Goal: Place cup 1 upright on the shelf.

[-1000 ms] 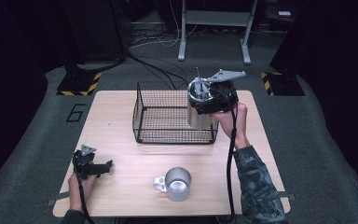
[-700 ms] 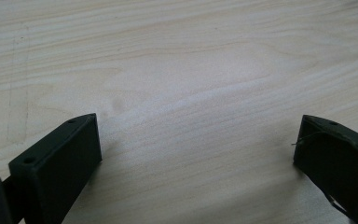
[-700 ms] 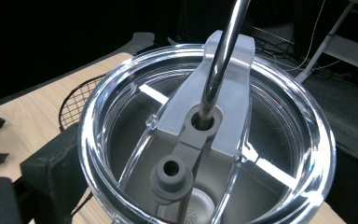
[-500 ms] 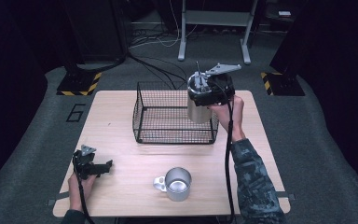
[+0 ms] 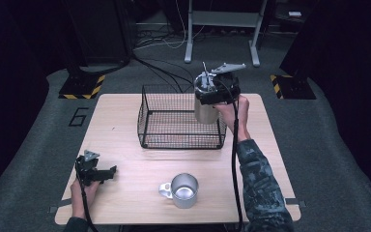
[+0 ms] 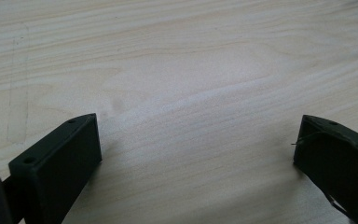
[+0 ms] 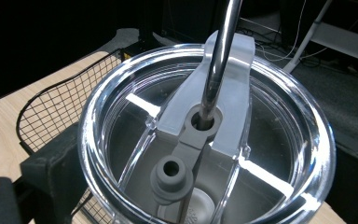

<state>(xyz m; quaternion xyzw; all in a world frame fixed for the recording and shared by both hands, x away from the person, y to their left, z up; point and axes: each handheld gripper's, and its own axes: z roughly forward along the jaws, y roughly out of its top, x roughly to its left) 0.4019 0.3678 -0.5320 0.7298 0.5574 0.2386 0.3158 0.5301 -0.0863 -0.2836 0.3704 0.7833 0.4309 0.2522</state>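
Spanning most of the high view, a light wooden table (image 5: pixel 125 125) on a dark grey floor. Standing on its far half, a black wire basket (image 5: pixel 181 118), open at the top. Held above the basket's right end, near the far right corner, a steel tumbler (image 5: pixel 205 110) with a clear lid (image 7: pixel 205 140) and a metal straw (image 7: pixel 219 56) rising through the lid's grey slider. Clamped on the tumbler just under the lid, the right gripper (image 5: pixel 215 92), its dark jaws pressed against either side of the rim in the right gripper view, the wire mesh visible beneath at the left. Sitting upright near the table's front edge, well apart from the basket, a steel mug (image 5: pixel 182 190) with its handle turned left. Resting low at the front left corner, the left gripper (image 5: pixel 96 170), jaws spread wide with nothing between them, only bare wood grain showing in the left gripper view.
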